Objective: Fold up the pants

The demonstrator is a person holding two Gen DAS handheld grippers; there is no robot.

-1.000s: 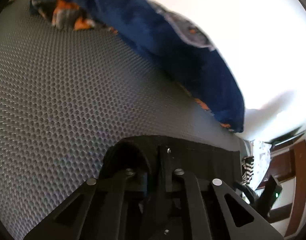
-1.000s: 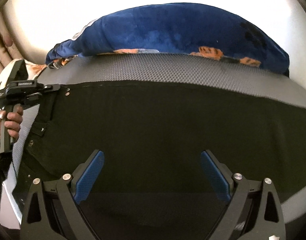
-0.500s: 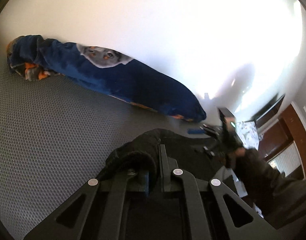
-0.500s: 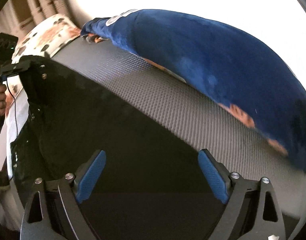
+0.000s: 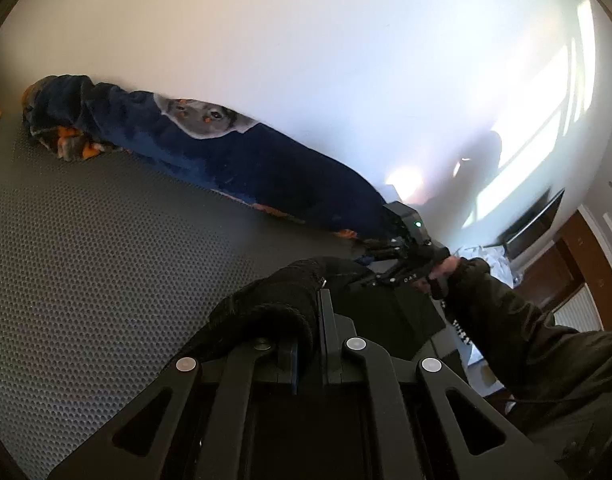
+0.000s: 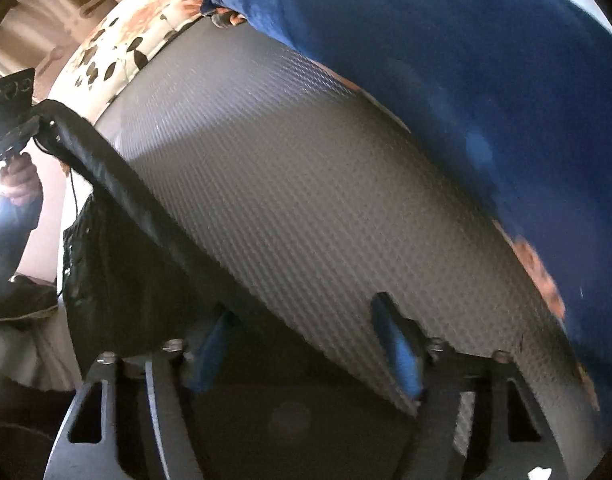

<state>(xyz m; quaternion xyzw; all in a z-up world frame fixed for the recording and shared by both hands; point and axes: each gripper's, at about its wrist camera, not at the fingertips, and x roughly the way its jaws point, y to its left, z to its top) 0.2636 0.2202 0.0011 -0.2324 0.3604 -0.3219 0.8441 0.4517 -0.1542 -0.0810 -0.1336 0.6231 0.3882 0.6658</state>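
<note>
Both hands have shifted since a second ago: the left gripper [image 5: 308, 344] has come up off the grey mat [image 5: 105, 280] with a bunch of the black pants [image 5: 273, 304] pinched tight between its closed fingers, where before that cloth lay flat and low. From the right wrist view, the pants [image 6: 121, 248] used to spread wide across the mat; now they hang as a raised dark edge running off to the left, with most of the mat bare beside them. The right gripper [image 6: 306, 344] has tipped downward and its jaws are closing; the blue pads [image 6: 402, 348] look to straddle the pants' near edge, though blur keeps me from saying they press on it.

By my reckoning the fold is only starting: one end is lifted, nothing is laid over yet. A blue blanket [image 5: 233, 160] lies along the wall behind.
</note>
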